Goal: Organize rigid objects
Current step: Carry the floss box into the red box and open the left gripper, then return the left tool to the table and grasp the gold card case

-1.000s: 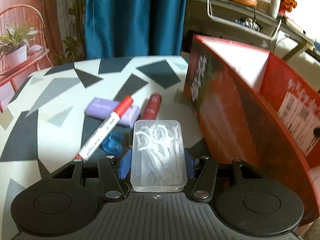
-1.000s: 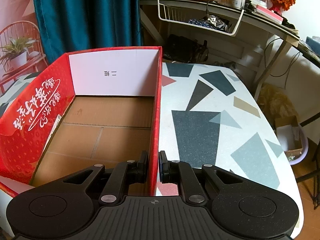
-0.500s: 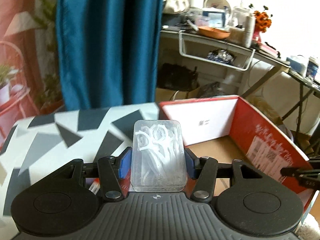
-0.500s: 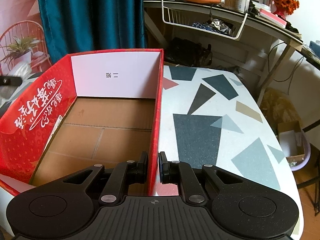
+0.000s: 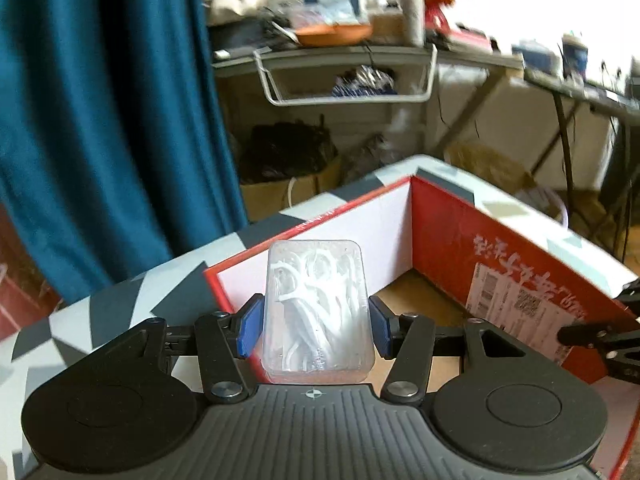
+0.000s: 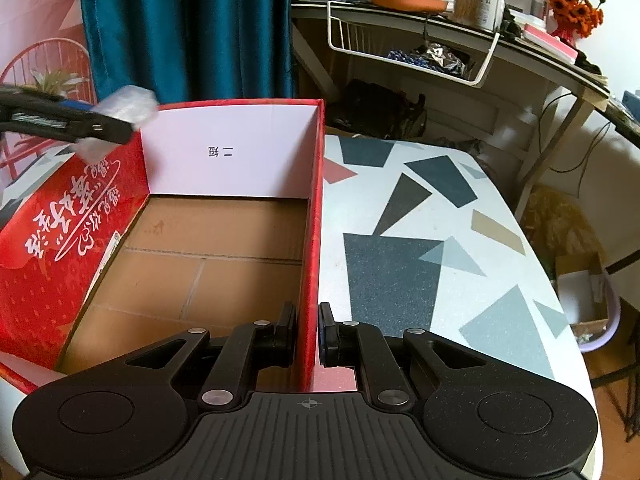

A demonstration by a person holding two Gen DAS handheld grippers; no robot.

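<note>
- The floss case (image 5: 318, 308), a clear plastic box full of white floss picks, sits at lower centre of the left wrist view, long side pointing away from the camera.
- The left gripper (image 5: 316, 326) is part-way open and clamped on the case: its blue pads (image 5: 250, 328) press the case's two long sides.
- In the right wrist view the same case (image 6: 120, 114) shows at upper left, blurred, held in the air at the box's left wall near the far corner, touching neither wall nor floor as far as can be seen.
- The box (image 5: 448, 248) is a red carton with white inner end wall and brown cardboard floor; in the left wrist view it fills the centre and right, and the case overlaps its near-left corner.
- In the right wrist view the box (image 6: 224, 240) takes up the left half of the frame, and its floor is bare.
- The right gripper (image 6: 307, 336), at lower centre of its view, is closed tight on the box's right wall, one finger inside and one outside.
- In the left wrist view the right gripper's fingers (image 5: 592, 336) reach in from the right edge onto that red wall.
- The table (image 6: 440, 240), white with grey, black and tan shapes, lies under the box and fills the right of the frame.
- A blue curtain (image 5: 100, 120) hangs at upper left, and cluttered shelves (image 6: 420, 40) stand at upper right.
</note>
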